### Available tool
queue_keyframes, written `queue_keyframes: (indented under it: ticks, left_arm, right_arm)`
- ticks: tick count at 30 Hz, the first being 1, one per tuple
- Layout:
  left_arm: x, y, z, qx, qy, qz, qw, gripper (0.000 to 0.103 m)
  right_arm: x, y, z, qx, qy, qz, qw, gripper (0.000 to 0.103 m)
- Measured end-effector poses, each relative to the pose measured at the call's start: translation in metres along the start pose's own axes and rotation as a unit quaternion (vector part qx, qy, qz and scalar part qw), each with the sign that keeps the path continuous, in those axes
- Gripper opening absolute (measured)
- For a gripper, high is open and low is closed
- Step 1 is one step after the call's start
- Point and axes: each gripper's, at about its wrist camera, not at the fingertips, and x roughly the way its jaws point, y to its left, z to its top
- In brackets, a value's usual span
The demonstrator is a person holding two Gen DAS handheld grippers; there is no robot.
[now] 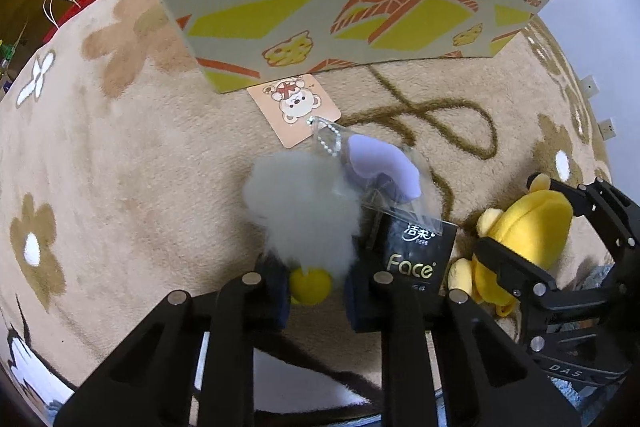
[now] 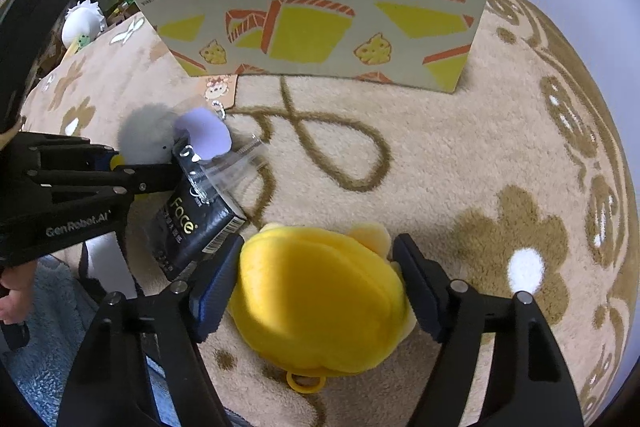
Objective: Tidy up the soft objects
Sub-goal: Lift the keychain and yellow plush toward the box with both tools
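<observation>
Both tools are down on the flowered rug (image 2: 440,155), each straddling a soft toy just short of the cardboard box (image 2: 320,27) that stands open-topped at the far side. The right tool (image 2: 316,283) is spread wide around the yellow plush (image 2: 320,299), its pads close against either flank but, as far as I can tell, not yet squeezing. The left tool (image 1: 316,279) is narrower, its pads either side of the grey fluffy toy (image 1: 300,211) and its yellow foot (image 1: 310,285); whether it has actually nipped the fur I cannot tell. To do this step well, I would close each tool low and centred on the body of its toy — not on fur tips, an ear or a loop — firmly enough to compress the stuffing, then lift straight up well above the box wall before moving forward, so nothing catches the rim. The left side needs care: a black tissue pack (image 1: 416,255) marked "Face" lies touching the right pad, and a clear bag holding a lilac piece (image 1: 384,167), with a bead chain and a bear card (image 1: 296,107), rests against the grey toy, so either could get dragged along. By count: one box, with something white already showing above its rim; two plush toys on the rug, one yellow and one grey; one tissue pack; one clear bag; one card — and two tools.
</observation>
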Motion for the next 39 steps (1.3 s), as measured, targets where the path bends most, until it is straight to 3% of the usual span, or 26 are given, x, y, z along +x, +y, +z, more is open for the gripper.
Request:
queue_keyframes:
  ticks: [7,17,21,39]
  left_arm:
    - [-0.014,-0.002,-0.009,-0.006,-0.024,0.005,0.9997,0.018]
    - [-0.056,0.009,-0.013,-0.031,-0.114,0.016,0.9929,0.016]
    - [-0.069,0.008,-0.016,-0.026,-0.141,0.022,0.9894,0.015]
    - [-0.101,0.0,-0.021,-0.021,-0.216,0.042,0.9753,0.015]
  right_arm:
    - [-0.019,-0.01,0.002,0.01,-0.04,0.002,0.999,0.078]
    - [-0.075,-0.017,0.002,0.025,-0.19,-0.001,0.981,0.077]
    - [-0.089,-0.018,0.003,0.029,-0.229,0.002,0.973,0.077]
    - [-0.102,-0.018,0.005,0.035,-0.274,0.008,0.961,0.077]
